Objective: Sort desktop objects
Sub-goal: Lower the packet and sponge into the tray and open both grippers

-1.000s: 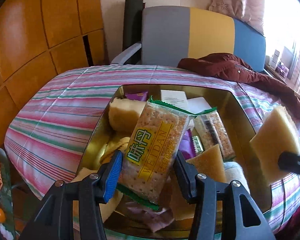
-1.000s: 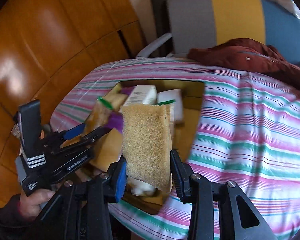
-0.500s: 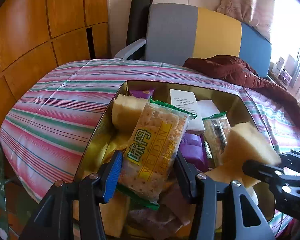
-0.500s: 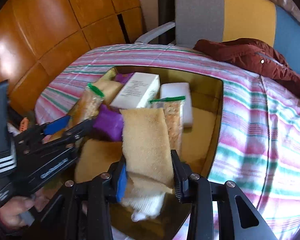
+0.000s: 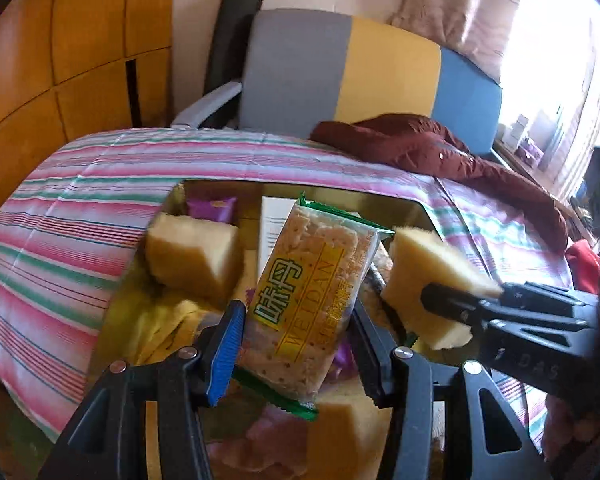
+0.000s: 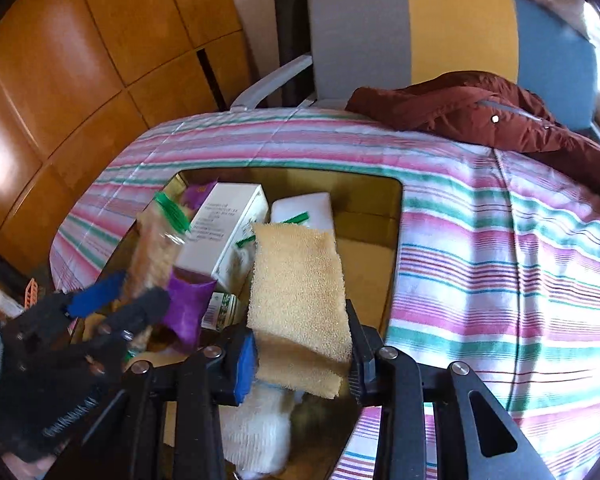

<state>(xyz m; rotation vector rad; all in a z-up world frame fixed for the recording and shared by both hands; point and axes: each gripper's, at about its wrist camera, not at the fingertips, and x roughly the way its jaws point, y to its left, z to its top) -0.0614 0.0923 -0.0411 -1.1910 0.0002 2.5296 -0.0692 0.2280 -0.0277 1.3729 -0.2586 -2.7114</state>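
Two grippers show in the left wrist view, both over the gold box (image 5: 388,204) on the striped cloth (image 5: 80,208). The left gripper (image 5: 296,332) is clamped on a cracker pack (image 5: 312,296), held upright between its fingers, green-edged and printed "WEIDAN" in yellow beside large green Chinese characters. The right gripper (image 5: 452,308) reaches in from the right of the pack and pinches a yellow sponge (image 5: 428,276); the letters "DAS" can be read on its black body. One more sponge block (image 5: 192,260) lies inside the box to the left of the pack, a purple packet (image 5: 212,208) sits at the box's far left corner, and a white carton (image 5: 274,228) with small unreadable print stands behind the pack. A red jacket (image 5: 440,152) lies on the cloth beyond the box, before a grey, yellow and blue chair (image 5: 364,76). In the right wrist view, the right gripper (image 6: 300,352) is closed on the sponge (image 6: 296,304), which stands flat-faced between its fingers above the box (image 6: 364,200). The left gripper (image 6: 116,304), blurred, holds the pack (image 6: 156,248) to the left of the sponge. Inside the box I count one carton (image 6: 224,232) with lines of text too small to read, one white block (image 6: 304,208) beside it, one purple packet (image 6: 188,300) and one white cloth (image 6: 256,428) under the sponge.
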